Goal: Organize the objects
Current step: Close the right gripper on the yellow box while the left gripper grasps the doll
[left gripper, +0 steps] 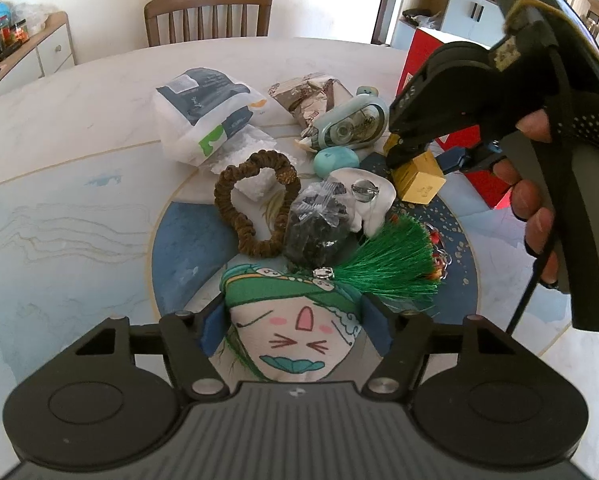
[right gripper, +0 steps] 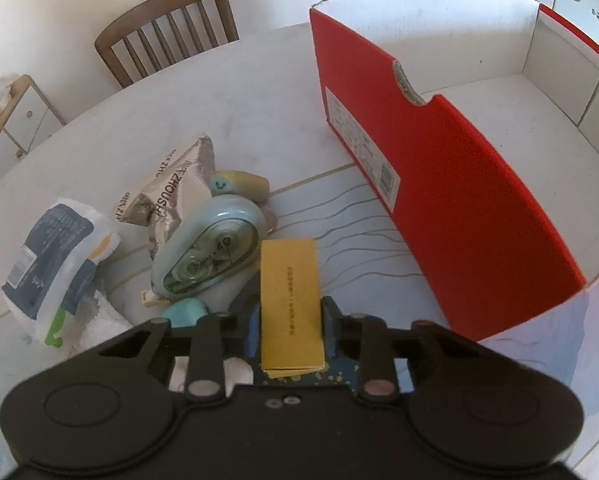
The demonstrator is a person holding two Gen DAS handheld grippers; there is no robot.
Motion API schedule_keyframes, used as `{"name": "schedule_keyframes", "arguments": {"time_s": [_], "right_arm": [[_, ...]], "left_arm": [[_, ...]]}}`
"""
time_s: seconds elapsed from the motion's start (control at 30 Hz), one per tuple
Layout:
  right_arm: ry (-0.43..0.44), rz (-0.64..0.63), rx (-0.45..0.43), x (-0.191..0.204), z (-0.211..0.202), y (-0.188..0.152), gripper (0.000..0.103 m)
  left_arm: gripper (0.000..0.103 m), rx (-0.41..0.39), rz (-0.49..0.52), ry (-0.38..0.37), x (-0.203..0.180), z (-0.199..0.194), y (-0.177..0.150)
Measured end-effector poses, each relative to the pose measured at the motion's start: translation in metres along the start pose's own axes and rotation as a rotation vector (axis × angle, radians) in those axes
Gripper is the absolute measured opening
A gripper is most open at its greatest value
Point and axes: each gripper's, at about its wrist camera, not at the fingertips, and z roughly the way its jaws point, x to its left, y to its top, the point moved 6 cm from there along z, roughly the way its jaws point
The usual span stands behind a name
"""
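Yellow card, folded into a small rectangular carton point(right gripper: 290, 304), sits between the blue pads of the right gripper point(right gripper: 289, 330), whose fingers have closed onto its two long sides; it lies low over the worktop point(right gripper: 259, 92), just left of the red shoebox point(right gripper: 451, 216). The shoebox is the natural landmark: stiff red cardboard outside, plain white inside, open-topped, its near wall standing well above the carton.

Left of the shoebox, against the carton, lies a pale green, rounded plastic correction-tape dispenser point(right gripper: 215, 252). Beyond it are a crinkled silver foil packet point(right gripper: 175, 196) and a soft white plastic bag with dark blue print point(right gripper: 55, 256).

Farther from the shoebox, the left gripper point(left gripper: 295, 328) has its fingers narrowed around a soft fabric cushion printed with a cartoon face and green hair point(left gripper: 299, 332). Just beyond it are a green bristly tassel point(left gripper: 391, 264), a clear bag of small black pieces point(left gripper: 319, 224) and a brown ruffled fabric scrunchie point(left gripper: 255, 204).

The likely risk is the carton itself: thin card is smooth and may crush or slide out of the pads if squeezed unevenly. Carried toward the shoebox, it could catch the tall red wall unless raised enough. The dispenser touching it may be dragged along. The cushion, being soft, may sag from the left grip and sweep the tassel.
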Motion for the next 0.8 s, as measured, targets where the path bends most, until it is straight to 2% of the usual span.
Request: {"name": "schedule_keyframes", "arguments": {"time_s": [0.13, 0.4, 0.57, 0.8], "right_arm": [[0.016, -0.019, -0.023, -0.004, -0.007, -0.003, 0.028], [0.066, -0.059, -0.017, -0.009, -0.047, -0.012, 0.028], [0.094, -0.120, -0.007, -0.012, -0.075, -0.018, 0.028], [0.126, -0.204, -0.033, -0.021, -0.118, -0.018, 0.028]], "left_arm": [[0.067, 0.005, -0.013, -0.009, 0.001, -0.005, -0.001], [0.066, -0.034, -0.007, -0.039, -0.006, -0.032, 0.008], [0.066, -0.072, -0.031, -0.078, -0.011, -0.055, 0.022], [0.066, -0.122, -0.007, -0.116, -0.026, -0.086, 0.053]]}}
